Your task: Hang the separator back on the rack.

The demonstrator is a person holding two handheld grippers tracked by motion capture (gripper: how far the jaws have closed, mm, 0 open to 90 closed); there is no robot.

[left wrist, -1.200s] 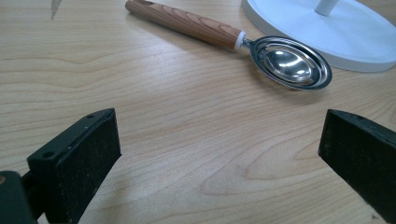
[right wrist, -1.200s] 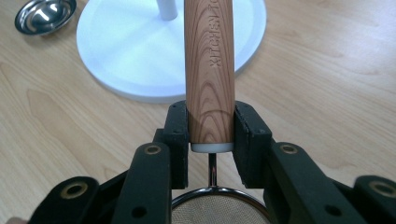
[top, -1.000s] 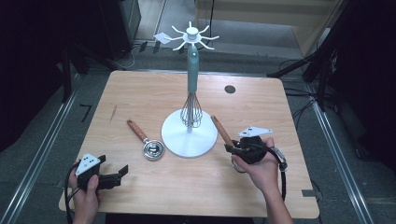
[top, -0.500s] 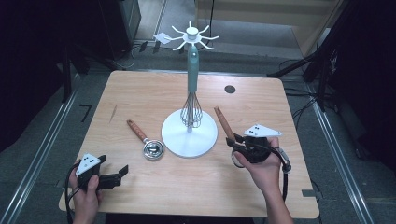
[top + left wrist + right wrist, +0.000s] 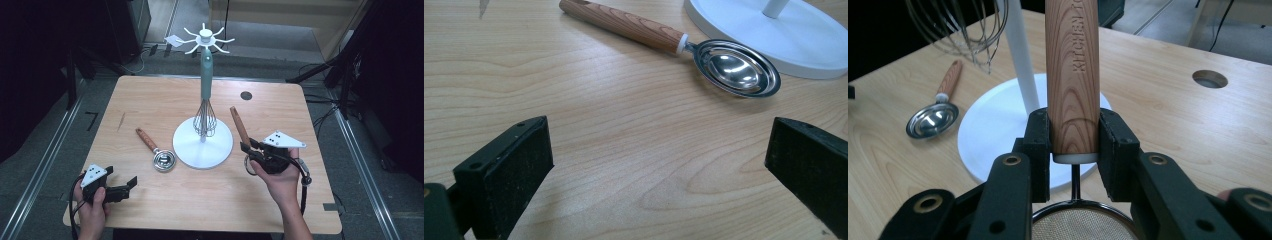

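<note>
Here the right gripper [image 5: 1074, 145] pinches a strainer's [image 5: 1083, 225] round wooden handle [image 5: 1072, 75] — left gripper [image 5: 659, 165] spread.

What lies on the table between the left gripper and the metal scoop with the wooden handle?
Nothing: between the left gripper and the scoop there is bare wooden table, as the left gripper view shows. The high view shows the same gap.
</note>
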